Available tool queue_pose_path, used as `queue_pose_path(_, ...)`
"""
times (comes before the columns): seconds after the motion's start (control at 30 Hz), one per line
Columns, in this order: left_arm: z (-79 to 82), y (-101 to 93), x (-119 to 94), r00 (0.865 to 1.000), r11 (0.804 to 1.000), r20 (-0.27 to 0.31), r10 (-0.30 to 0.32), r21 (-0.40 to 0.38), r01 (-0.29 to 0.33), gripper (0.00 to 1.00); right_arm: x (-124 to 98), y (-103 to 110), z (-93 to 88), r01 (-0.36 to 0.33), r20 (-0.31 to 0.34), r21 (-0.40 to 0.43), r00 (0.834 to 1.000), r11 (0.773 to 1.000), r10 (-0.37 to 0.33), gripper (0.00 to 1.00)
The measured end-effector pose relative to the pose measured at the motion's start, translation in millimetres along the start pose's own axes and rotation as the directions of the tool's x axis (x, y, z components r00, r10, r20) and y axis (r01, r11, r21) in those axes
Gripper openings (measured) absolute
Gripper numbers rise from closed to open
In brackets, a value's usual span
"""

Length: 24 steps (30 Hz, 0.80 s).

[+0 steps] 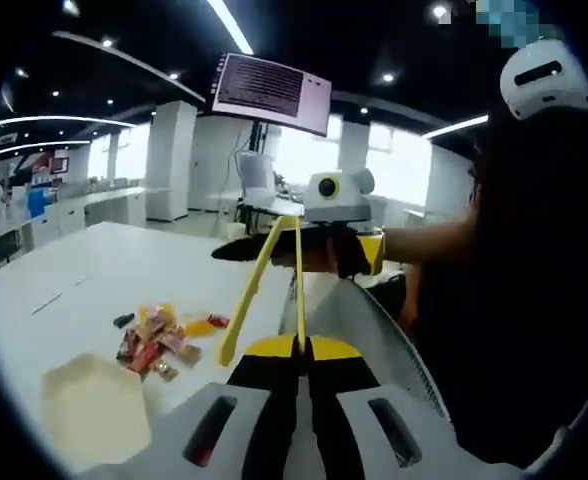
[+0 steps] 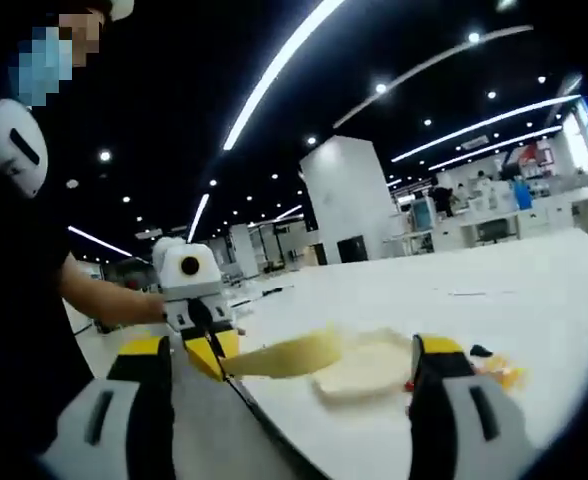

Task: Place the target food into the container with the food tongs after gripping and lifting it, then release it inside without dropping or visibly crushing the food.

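In the left gripper view the left gripper [image 1: 300, 352] has its jaws pressed together on the hinge end of the yellow food tongs [image 1: 264, 280], whose long axis runs away from the camera, tips pointing at the right gripper [image 1: 336, 215]. Further left on the white table [image 1: 94, 270], a cream container [image 1: 92, 408] sits near a pile of wrapped snacks [image 1: 162, 340]. In the right gripper view the right gripper [image 2: 294, 385] has its jaws spread wide, holding nothing, with the tongs' blade lying between them.

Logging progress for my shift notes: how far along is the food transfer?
Early stage. Done: the left gripper is clamped on the yellow tongs. In hand: nothing gripped by the tongs yet; they hang above the table. Left: lift a snack from the pile and release it into the empty container.
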<state>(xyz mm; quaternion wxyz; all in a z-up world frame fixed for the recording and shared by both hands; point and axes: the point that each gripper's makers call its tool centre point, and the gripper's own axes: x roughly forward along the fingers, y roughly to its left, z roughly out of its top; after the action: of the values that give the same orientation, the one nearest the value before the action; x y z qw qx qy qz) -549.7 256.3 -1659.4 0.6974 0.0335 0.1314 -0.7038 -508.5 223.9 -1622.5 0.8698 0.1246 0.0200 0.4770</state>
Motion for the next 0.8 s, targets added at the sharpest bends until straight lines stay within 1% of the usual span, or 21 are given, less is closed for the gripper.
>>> queue_pose_path(0.07, 5.6, -7.0, -1, 1.0, 1.0, 0.008, -0.011, 0.002, 0.011, 0.0, 2, 11, 10.1, -0.055, 0.047, 0.063, 0.998, 0.997, 0.052, 1.0)
queue_pose_path(0.13, 12.2, -15.0, 0, 1.0, 1.0, 0.013, -0.025, 0.011, 0.024, 0.0, 6, 22, 23.2, -0.105, 0.104, 0.087, 0.99, 0.991, 0.095, 1.0)
queue_pose_path(0.17, 15.2, -18.3, 0, 0.999, 0.999, 0.017, -0.034, 0.011, 0.033, 0.0, 7, 26, 25.5, -0.122, 0.111, 0.092, 0.987, 0.988, 0.112, 0.99)
queue_pose_path(0.27, 24.7, -25.8, 3, 0.998, 0.998, 0.033, -0.06, 0.003, 0.06, 0.0, 13, 35, 26.9, -0.145, 0.109, 0.089, 0.985, 0.986, 0.135, 0.99)
queue_pose_path(0.33, 29.2, -29.4, 6, 0.997, 0.997, 0.035, -0.071, 0.008, 0.071, 0.0, 16, 44, 23.5, -0.174, 0.089, 0.082, 0.982, 0.981, 0.167, 0.99)
queue_pose_path(0.47, 31.9, -34.0, 12, 0.995, 0.996, 0.035, -0.094, 0.009, 0.093, 0.0, 20, 55, 21.4, -0.21, 0.082, 0.086, 0.976, 0.974, 0.203, 0.99)
queue_pose_path(0.57, 29.8, -35.9, 15, 0.994, 0.995, 0.03, -0.102, 0.007, 0.102, 0.0, 20, 57, 22.7, -0.215, 0.086, 0.083, 0.974, 0.973, 0.208, 0.98)
queue_pose_path(0.6, 31.8, -35.6, 15, 0.994, 0.995, 0.047, -0.104, 0.002, 0.104, 0.0, 19, 56, 26.1, -0.214, 0.104, 0.089, 0.973, 0.973, 0.205, 0.98)
queue_pose_path(0.63, 31.8, -36.3, 15, 0.993, 0.994, 0.044, -0.107, -0.005, 0.108, 0.0, 18, 56, 26.5, -0.214, 0.106, 0.09, 0.973, 0.973, 0.204, 0.98)
queue_pose_path(0.77, 34.8, -37.8, 15, 0.993, 0.993, 0.043, -0.114, 0.001, 0.114, 0.0, 18, 57, 26.7, -0.216, 0.109, 0.081, 0.972, 0.973, 0.207, 0.94)
queue_pose_path(0.8, 37.5, -37.2, 14, 0.992, 0.994, 0.048, -0.113, 0.005, 0.113, 0.0, 19, 58, 23.8, -0.218, 0.095, 0.074, 0.973, 0.973, 0.211, 0.94)
